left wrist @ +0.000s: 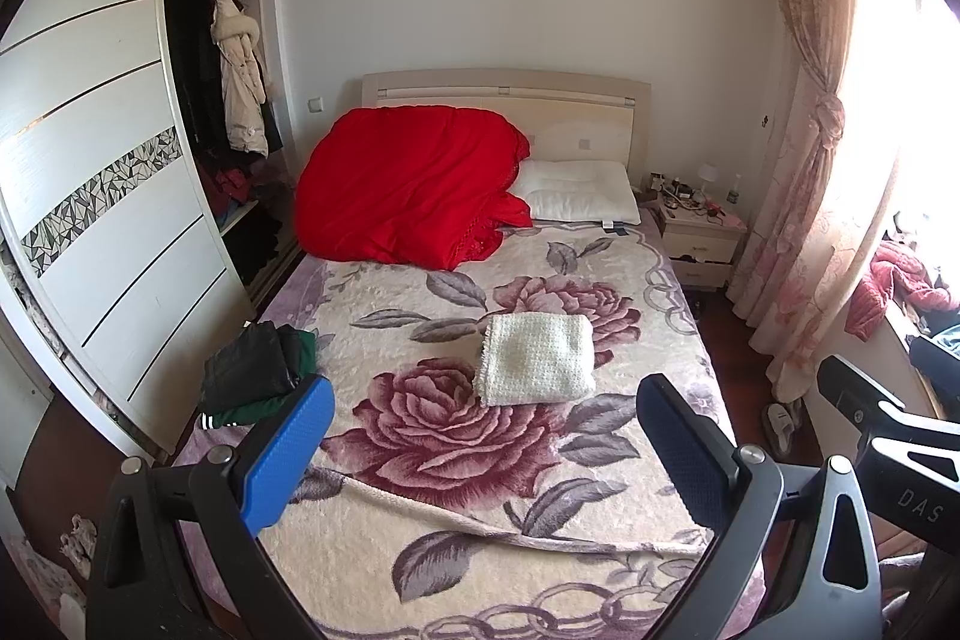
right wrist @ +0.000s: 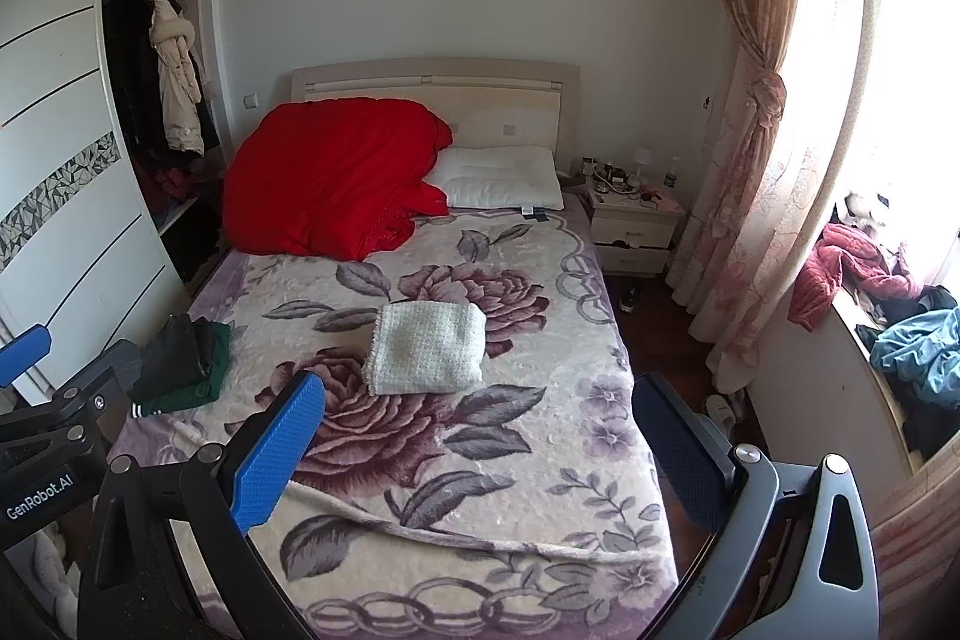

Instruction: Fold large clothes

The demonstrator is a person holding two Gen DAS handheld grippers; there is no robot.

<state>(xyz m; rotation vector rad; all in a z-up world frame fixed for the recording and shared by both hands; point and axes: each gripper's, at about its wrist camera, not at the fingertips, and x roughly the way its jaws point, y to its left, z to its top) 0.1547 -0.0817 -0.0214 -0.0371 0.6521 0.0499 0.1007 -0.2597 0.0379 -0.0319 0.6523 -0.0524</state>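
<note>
Both grippers, left (left wrist: pixel 483 451) & right (right wrist: pixel 477 448), hang spread wide and empty over bed's foot; folded cream knit (left wrist: pixel 536 360) lies ahead mid-blanket, dark clothes pile (left wrist: pixel 258 367) nearer left gripper.

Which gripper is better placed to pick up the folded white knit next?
Left, narrowly: in its view the white knit sits centred between its open fingers. From the right gripper it lies left of centre. Both are empty and well short of it.
</note>
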